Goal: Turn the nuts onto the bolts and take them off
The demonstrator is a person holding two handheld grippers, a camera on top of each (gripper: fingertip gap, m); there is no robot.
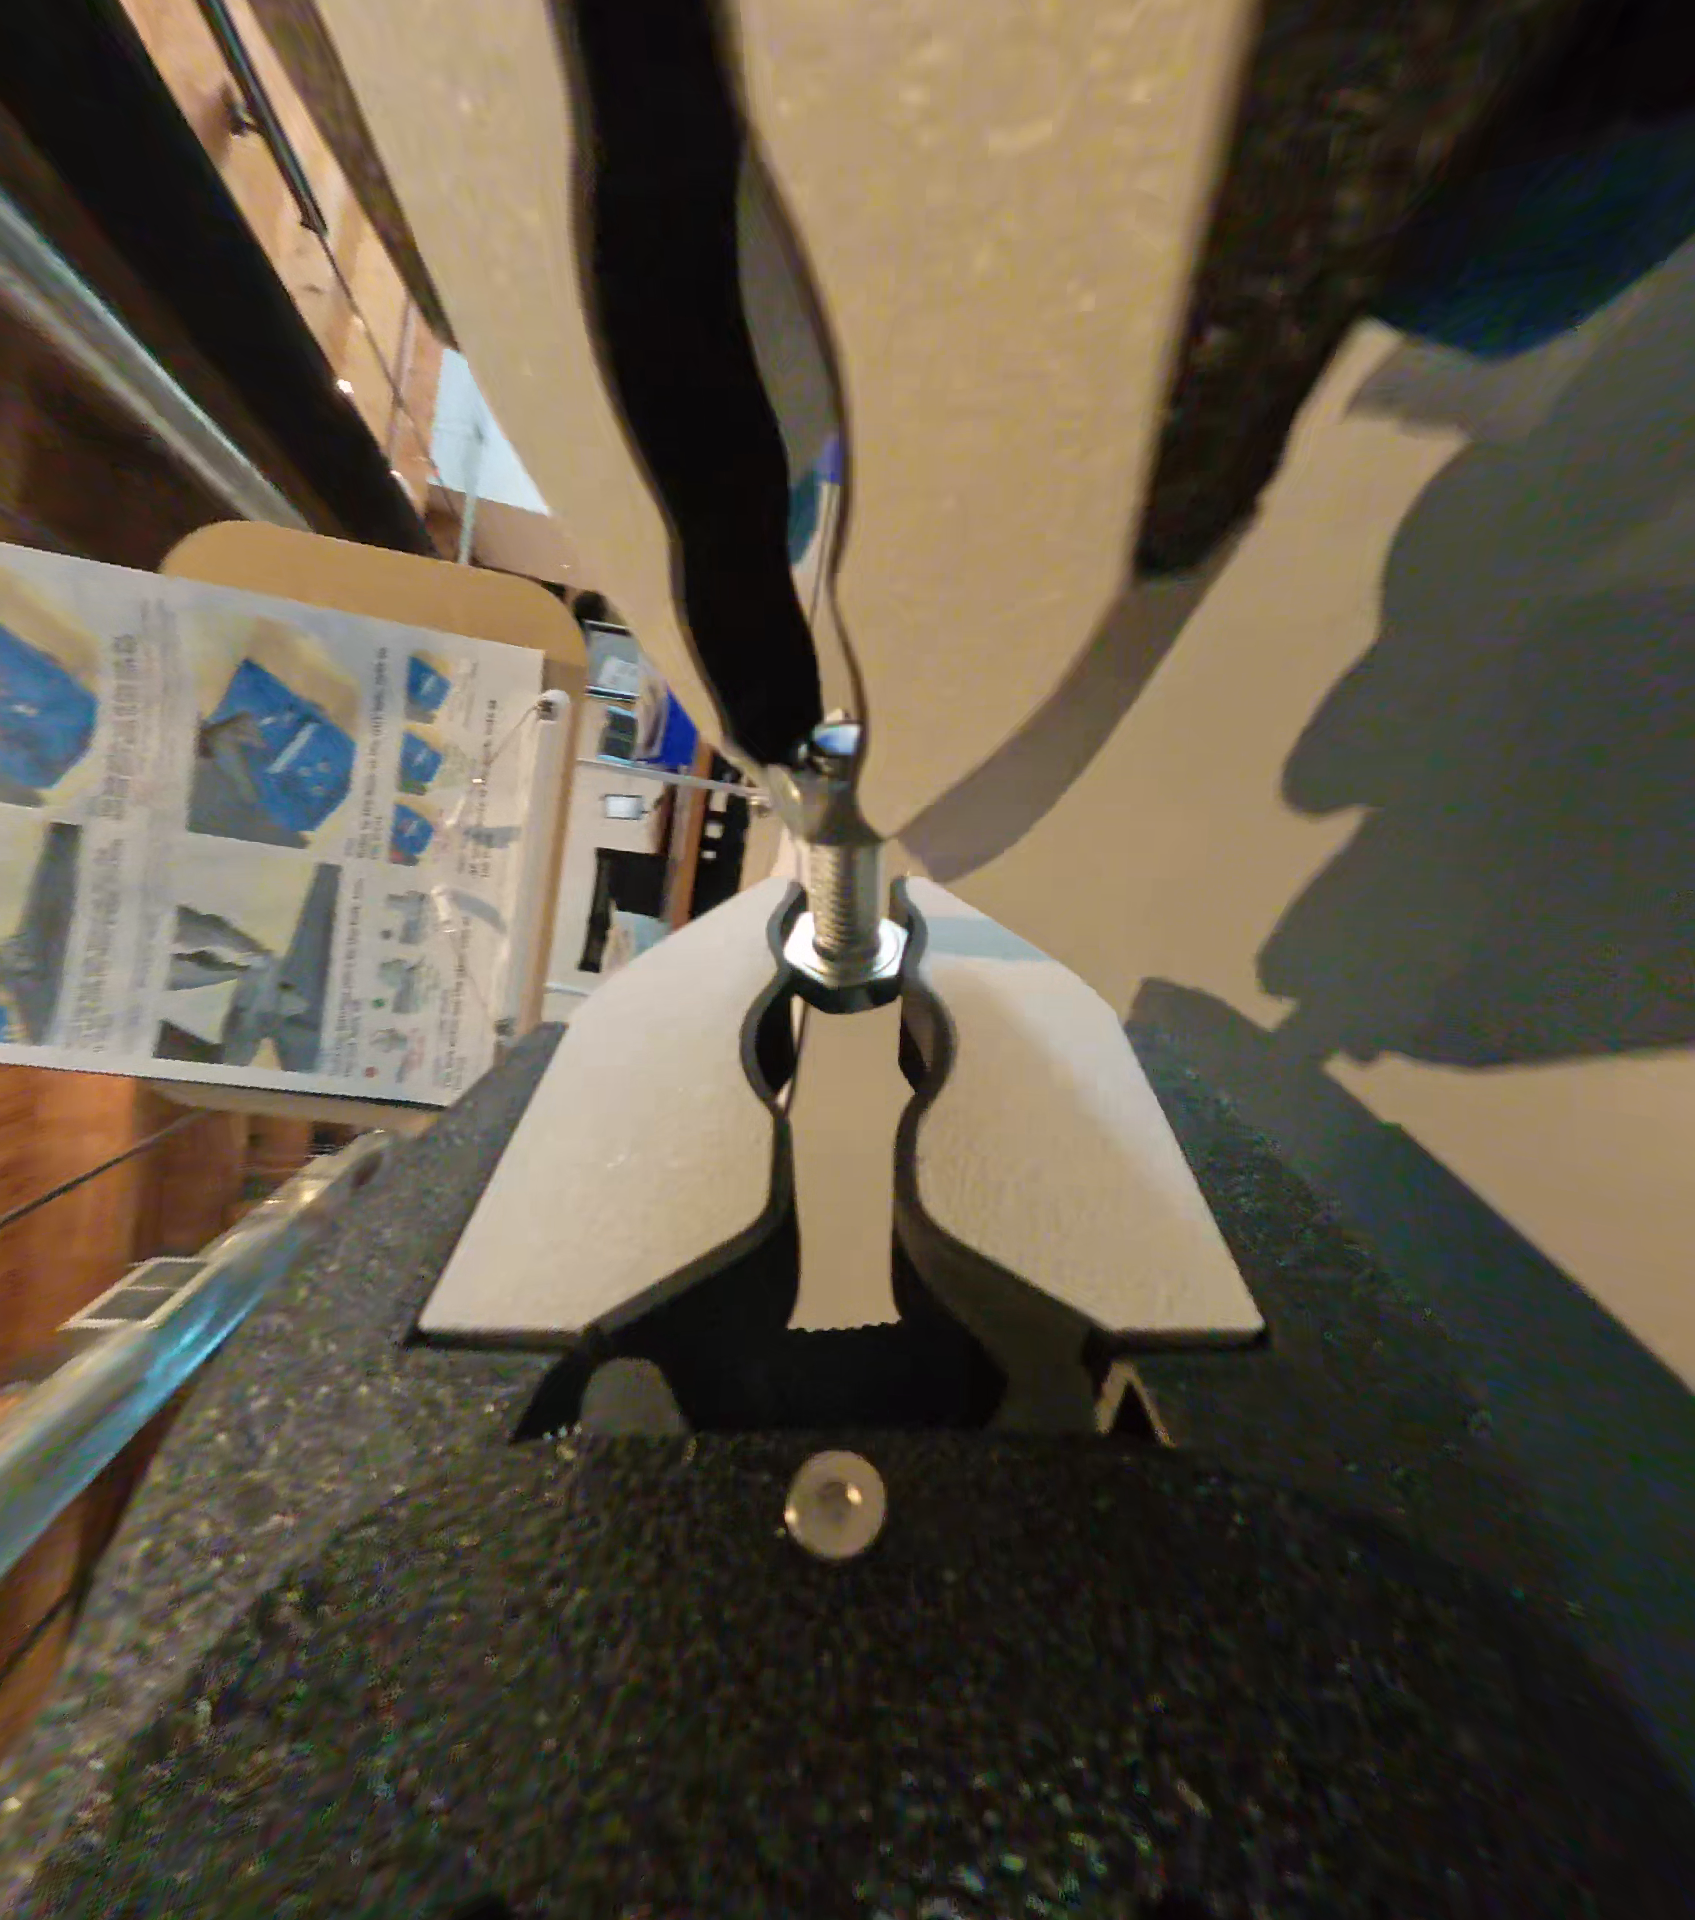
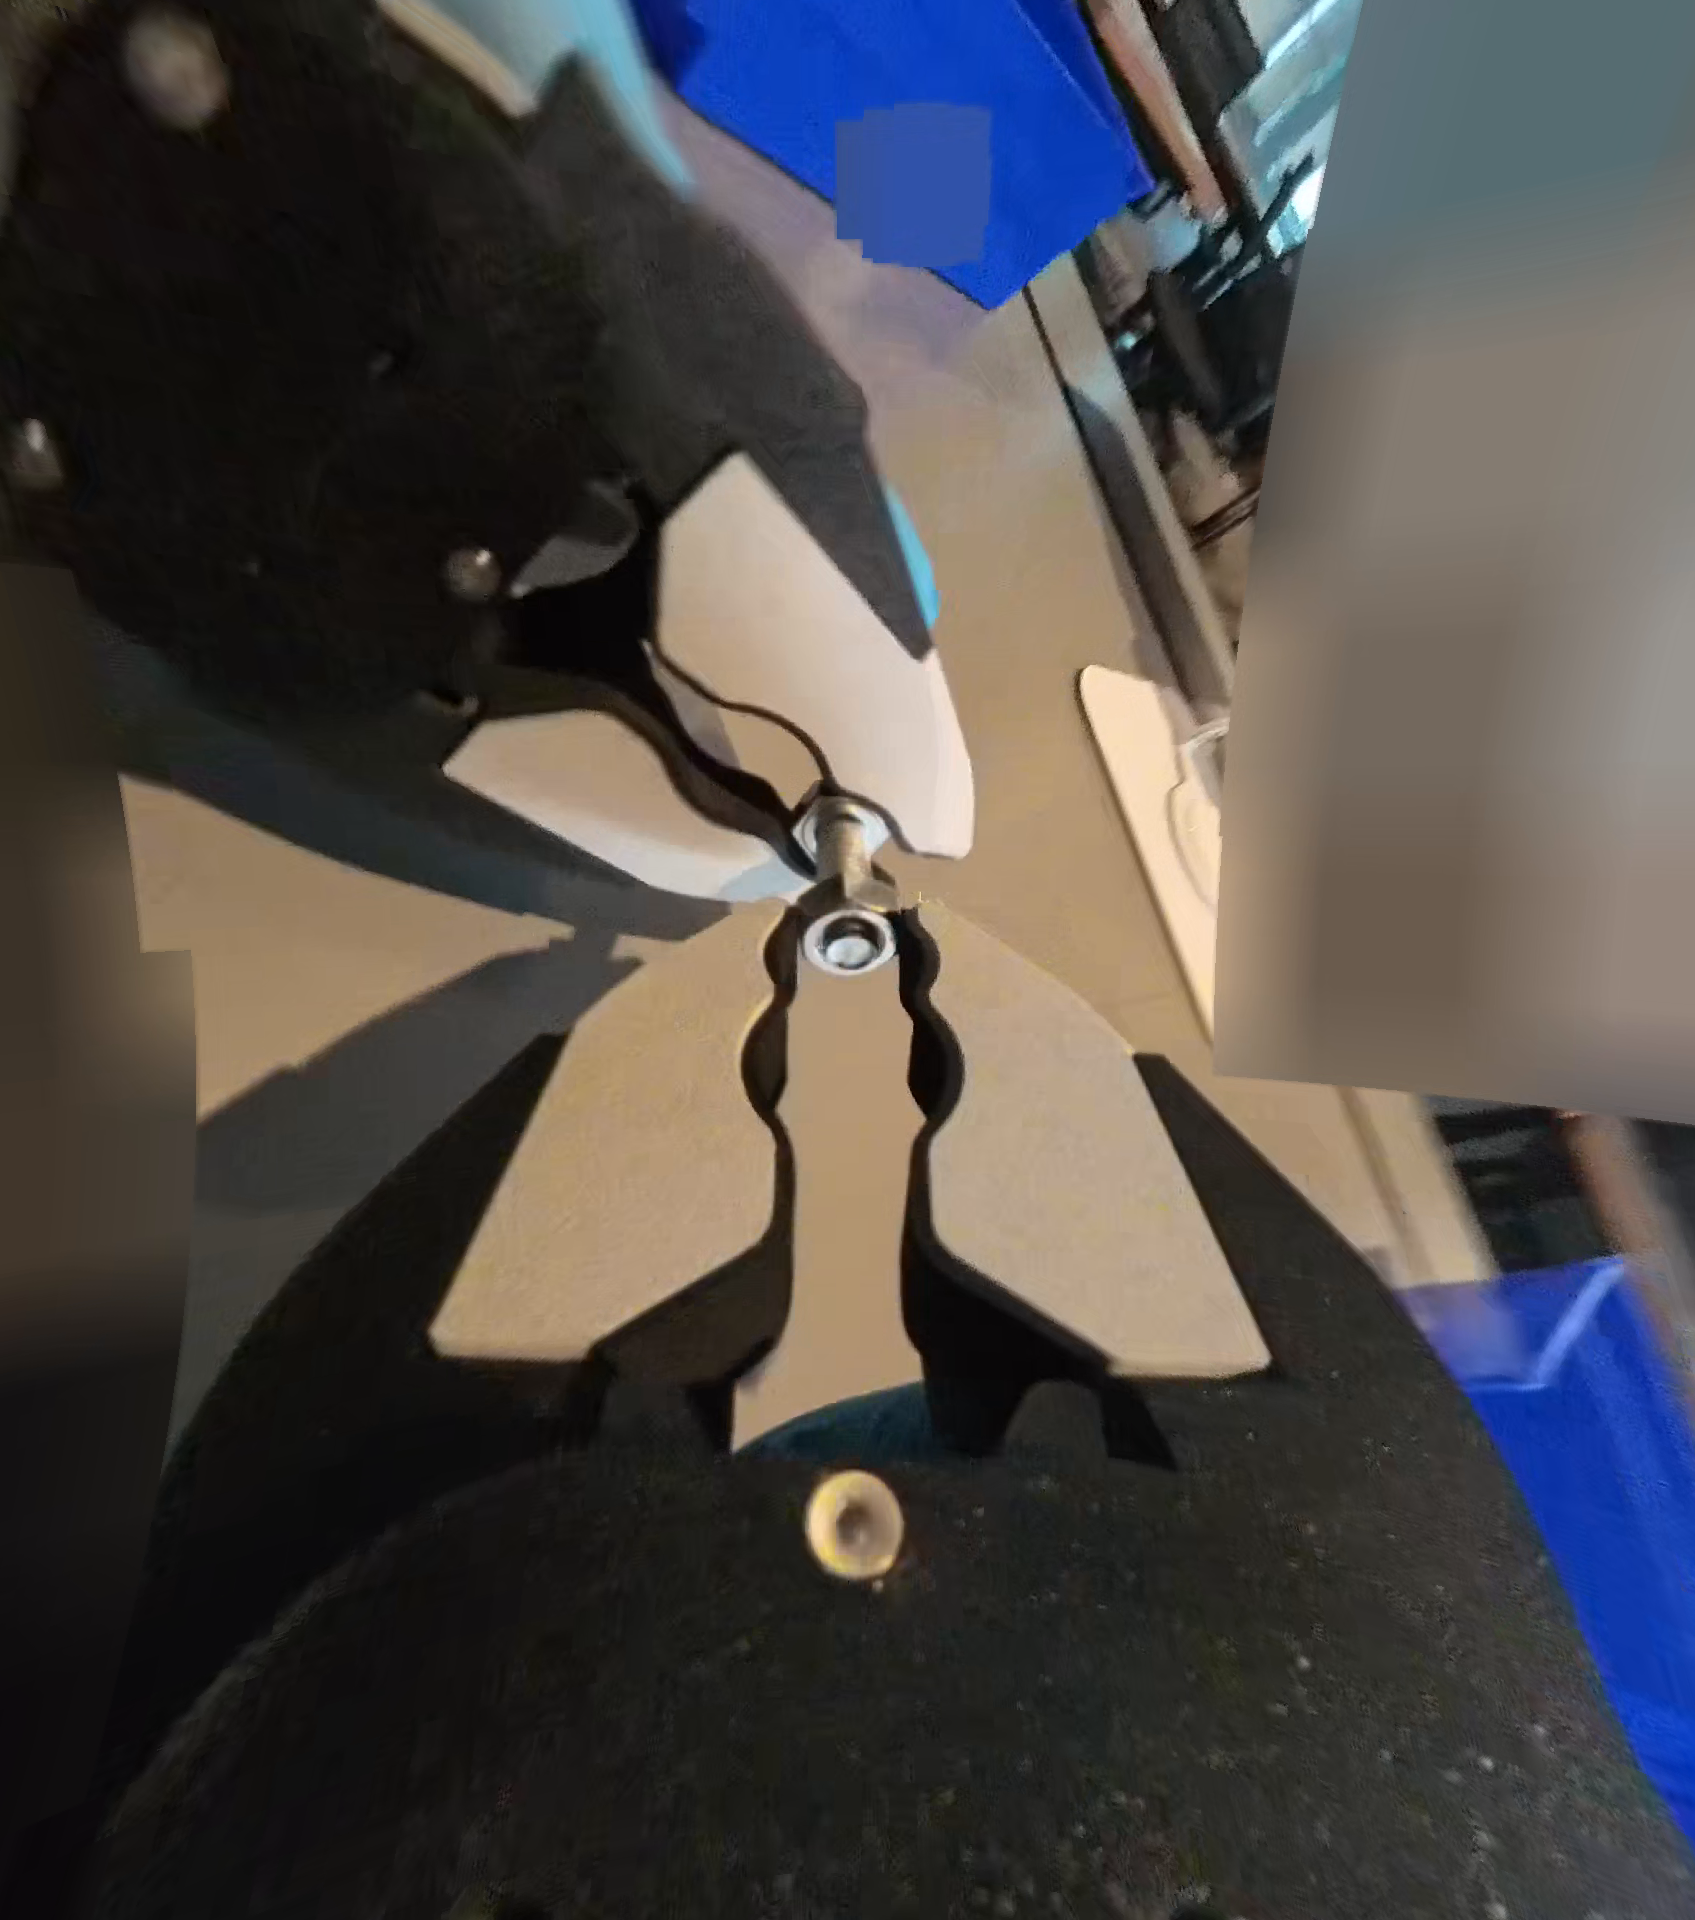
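Observation:
In the left wrist view, my left gripper (image 1: 843, 920) is shut on a silver hex nut (image 1: 841, 964) that sits on the threaded shaft of a silver bolt (image 1: 838, 883). The bolt's round head (image 1: 830, 746) is pinched at the tips of my right gripper (image 1: 822, 764), which comes in from above. In the right wrist view, my right gripper (image 2: 848, 930) is shut on the bolt head (image 2: 845, 943). There the shaft (image 2: 838, 852) runs away to the nut (image 2: 835, 823), held by the left gripper (image 2: 838, 821) coming from the upper left. Both are held above the beige table.
The beige table (image 1: 1445, 1195) lies under both grippers, with their shadows on it. A printed picture sheet on a brown board (image 1: 199, 831) stands at the left. A blue bin (image 2: 1653, 1538) is at the lower right, a blue item (image 2: 884, 62) at the top, and a white tray edge (image 2: 1144, 810) to the right.

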